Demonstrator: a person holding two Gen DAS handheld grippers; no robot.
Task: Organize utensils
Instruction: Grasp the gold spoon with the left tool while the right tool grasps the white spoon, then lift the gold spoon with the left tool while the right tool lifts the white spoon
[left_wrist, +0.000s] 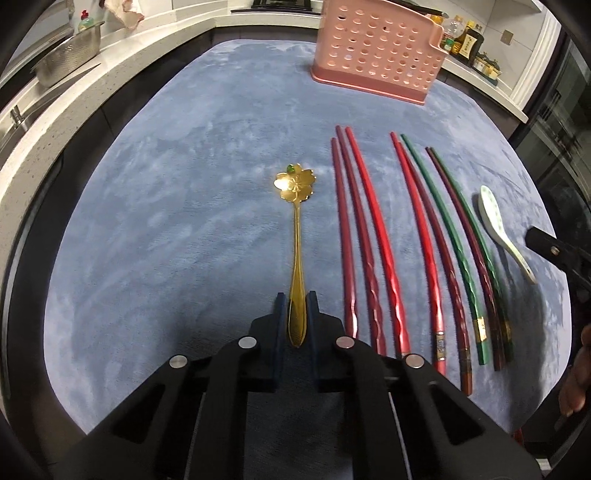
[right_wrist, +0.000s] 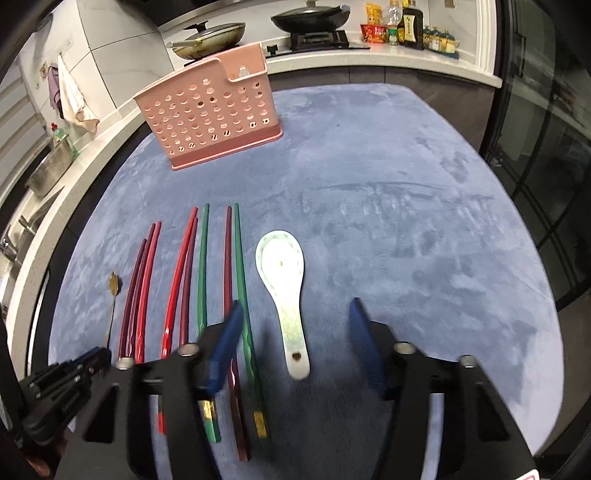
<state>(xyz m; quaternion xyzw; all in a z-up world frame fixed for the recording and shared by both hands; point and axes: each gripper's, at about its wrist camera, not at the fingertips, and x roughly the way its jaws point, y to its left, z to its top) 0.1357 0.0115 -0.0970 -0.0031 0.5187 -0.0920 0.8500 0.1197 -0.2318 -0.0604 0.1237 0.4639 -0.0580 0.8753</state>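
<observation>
Two tongs in play. My left gripper (left_wrist: 295, 306) is pinched tight on the handle of the gold flower spoon (left_wrist: 296, 236), which lies flat on the blue cloth (left_wrist: 184, 184), bowl pointing away from me. My right gripper (right_wrist: 295, 321) is spread wide, holding nothing, its blue pads either side of the white ceramic spoon (right_wrist: 284, 280). Between the spoons lie the chopsticks (left_wrist: 406, 240), red, maroon and green, side by side. Pink perforated holder (right_wrist: 210, 110) stands upright at the far side of the cloth.
</observation>
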